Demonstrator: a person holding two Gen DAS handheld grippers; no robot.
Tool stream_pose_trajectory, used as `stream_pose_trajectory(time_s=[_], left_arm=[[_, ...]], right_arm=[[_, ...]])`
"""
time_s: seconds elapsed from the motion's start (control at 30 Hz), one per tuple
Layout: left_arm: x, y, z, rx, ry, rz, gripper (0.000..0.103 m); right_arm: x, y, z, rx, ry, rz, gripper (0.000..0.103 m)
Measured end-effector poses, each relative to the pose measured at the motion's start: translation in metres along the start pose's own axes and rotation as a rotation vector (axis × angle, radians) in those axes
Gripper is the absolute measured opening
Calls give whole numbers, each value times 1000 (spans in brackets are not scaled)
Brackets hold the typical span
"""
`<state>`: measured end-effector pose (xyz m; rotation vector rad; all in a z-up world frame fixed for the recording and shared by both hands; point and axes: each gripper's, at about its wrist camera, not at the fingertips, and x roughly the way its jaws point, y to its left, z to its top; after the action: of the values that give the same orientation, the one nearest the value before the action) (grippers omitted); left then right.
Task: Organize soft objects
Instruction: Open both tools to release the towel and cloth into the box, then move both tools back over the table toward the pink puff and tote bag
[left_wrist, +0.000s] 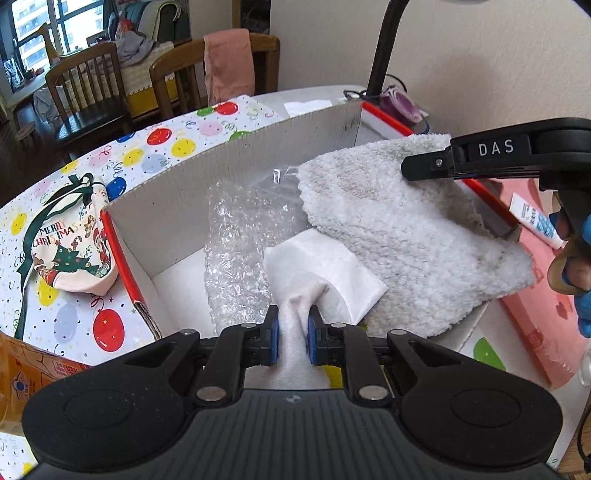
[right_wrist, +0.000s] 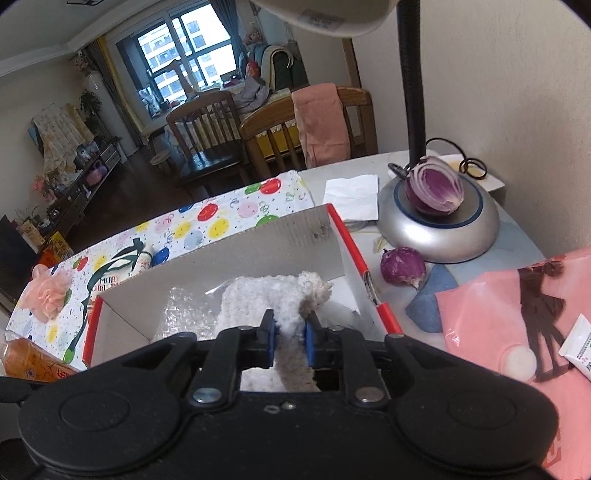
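Left wrist view: your left hand-held gripper (left_wrist: 292, 326) is pinching white foam (left_wrist: 325, 280), your right hand-held gripper (right_wrist: 289, 334) is pinching the fluffy cloth (right_wrist: 273, 295); releasing unevenly risks draping it over the box (left_wrist: 184, 184) rim.

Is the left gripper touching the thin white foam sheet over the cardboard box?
Touching. In the left wrist view, the left gripper has its blue pads pinching a bunched fold of the thin white foam sheet.

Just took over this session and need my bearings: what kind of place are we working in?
Most likely a lived-in home, at a table off the dining area. Wooden dining chairs stand behind, one draped with a pink cloth; a desk lamp has a cut red onion on its base; a balloon-print tablecloth covers the table.
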<state>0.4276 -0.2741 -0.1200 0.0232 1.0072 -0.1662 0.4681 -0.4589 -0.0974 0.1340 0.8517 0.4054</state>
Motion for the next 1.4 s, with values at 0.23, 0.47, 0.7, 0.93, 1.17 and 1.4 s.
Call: stream_pose_trajectory(time_s=[0.23, 0.47, 0.7, 0.93, 1.17, 1.4], left_arm=[[10, -7, -1, 29, 39, 27, 15], [13, -10, -4, 33, 56, 34, 19], [14, -7, -6, -18, 62, 8, 30], [0, -14, -8, -15, 23, -18, 65], [-28, -17, -10, -28, -37, -43, 65], [-70, -12, -18, -40, -126, -70, 66]], right_arm=[[1, -1, -4, -14, 30, 15, 25], [-12, -3, -10, -40, 26, 23, 38], [-30, -4, -15, -55, 15, 40, 42], [-48, -3, -18, -67, 0, 66, 46], [-75, 10, -21, -102, -39, 106, 53], [-106, 36, -25, -156, -86, 161, 60]])
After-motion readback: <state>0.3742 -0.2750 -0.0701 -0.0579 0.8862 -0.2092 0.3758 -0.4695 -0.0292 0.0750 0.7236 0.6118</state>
